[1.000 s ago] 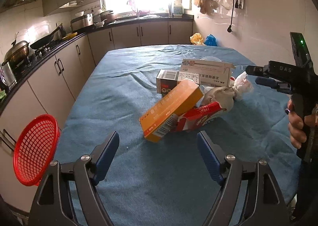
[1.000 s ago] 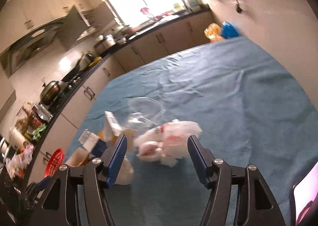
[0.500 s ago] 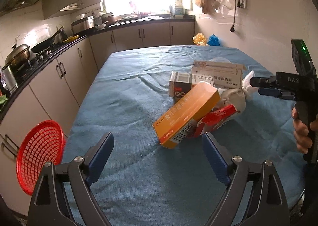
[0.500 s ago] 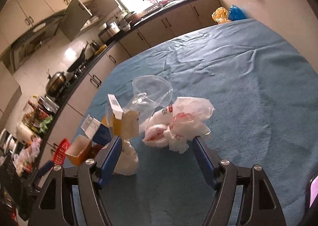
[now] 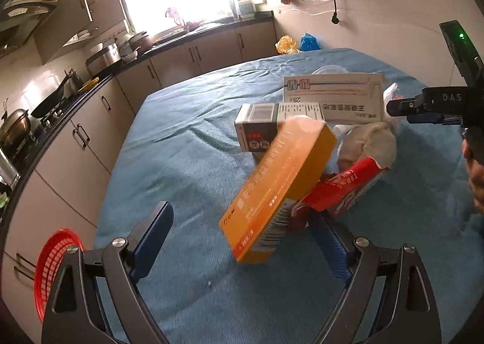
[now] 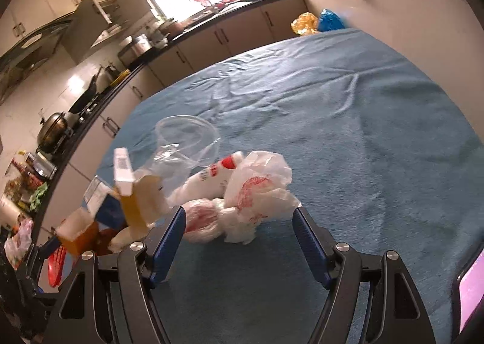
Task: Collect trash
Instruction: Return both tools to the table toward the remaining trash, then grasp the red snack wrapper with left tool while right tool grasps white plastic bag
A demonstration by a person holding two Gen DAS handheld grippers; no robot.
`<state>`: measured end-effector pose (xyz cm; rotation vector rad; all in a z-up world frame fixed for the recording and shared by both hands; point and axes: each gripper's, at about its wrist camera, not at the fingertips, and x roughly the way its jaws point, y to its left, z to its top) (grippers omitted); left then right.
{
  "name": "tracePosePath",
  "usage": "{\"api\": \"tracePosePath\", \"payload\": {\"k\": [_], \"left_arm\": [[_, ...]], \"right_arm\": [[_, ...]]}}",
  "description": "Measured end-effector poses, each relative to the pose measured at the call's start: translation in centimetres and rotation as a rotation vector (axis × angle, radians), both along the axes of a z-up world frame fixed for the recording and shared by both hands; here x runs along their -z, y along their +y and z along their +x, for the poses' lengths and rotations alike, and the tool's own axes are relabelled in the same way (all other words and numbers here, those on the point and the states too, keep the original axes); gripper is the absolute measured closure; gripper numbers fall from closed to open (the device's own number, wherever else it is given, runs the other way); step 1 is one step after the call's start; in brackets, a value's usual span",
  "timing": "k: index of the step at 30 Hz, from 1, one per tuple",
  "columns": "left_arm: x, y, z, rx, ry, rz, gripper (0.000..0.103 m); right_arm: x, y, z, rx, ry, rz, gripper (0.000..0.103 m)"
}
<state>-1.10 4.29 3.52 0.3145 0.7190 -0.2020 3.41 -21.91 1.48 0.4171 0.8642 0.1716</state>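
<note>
A pile of trash lies on the blue-clothed table (image 5: 187, 162). In the left wrist view an orange box (image 5: 278, 189) leans on a red wrapper (image 5: 341, 193), with a crumpled grey wad (image 5: 369, 144), a small white box (image 5: 272, 129) and a large white box (image 5: 332, 96) behind. My left gripper (image 5: 239, 241) is open, its fingers on either side of the orange box's near end. In the right wrist view my right gripper (image 6: 239, 238) is open just in front of crumpled white-and-red plastic bags (image 6: 242, 189). A clear plastic cup (image 6: 187, 138) lies behind them.
A red mesh basket (image 5: 54, 265) hangs off the table's left edge beside the kitchen cabinets (image 5: 90, 138). Counter with pots and stove runs along the left. A white wall (image 5: 393, 11) borders the table's right side. The hand-held right gripper shows in the left wrist view (image 5: 435, 108).
My left gripper has moved forward and closer to the orange box, which now sits between its fingers. My right gripper has moved closer to the plastic bags.
</note>
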Motion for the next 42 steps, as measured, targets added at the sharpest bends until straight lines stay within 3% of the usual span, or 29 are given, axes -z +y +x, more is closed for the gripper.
{"api": "tracePosePath", "payload": {"k": [4,9,11,13,14,26,33,37,42], "left_arm": [[0.1,0.0,1.1,0.000,0.003,-0.040,0.013],[-0.4,0.7,2.4,-0.023,0.030,-0.159,0.013],[-0.4,1.1,2.9,-0.034,0.050,-0.205,0.018],[-0.3,1.3,3.1,-0.036,0.065,-0.232,0.035],[-0.3,1.4,3.1,-0.037,0.072,-0.244,0.036],[-1.2,4.0,3.4,-0.086,0.109,-0.344,0.034],[-3.6,2.4,1.2,0.029,0.007,-0.337,0.015],[-3.1,-0.1,1.2,0.134,0.052,-0.270,0.012],[-1.2,-2.6,0.5,0.186,0.095,-0.181,0.012]], "right_arm": [[0.8,-0.8,0.4,0.034,0.027,0.022,0.026],[1.2,-1.4,0.5,0.059,0.033,0.037,0.045],[1.2,-1.5,0.6,0.050,0.029,0.066,0.051],[1.1,-1.4,0.6,0.046,0.024,0.065,0.053],[1.0,-1.4,0.6,0.048,0.021,0.064,0.056],[0.8,-1.6,0.6,0.060,0.032,0.064,0.056],[1.0,-1.6,0.7,0.055,0.042,0.068,0.051],[1.1,-1.6,0.7,0.055,0.047,0.073,0.050],[1.2,-1.8,0.7,0.056,0.049,0.077,0.050]]}}
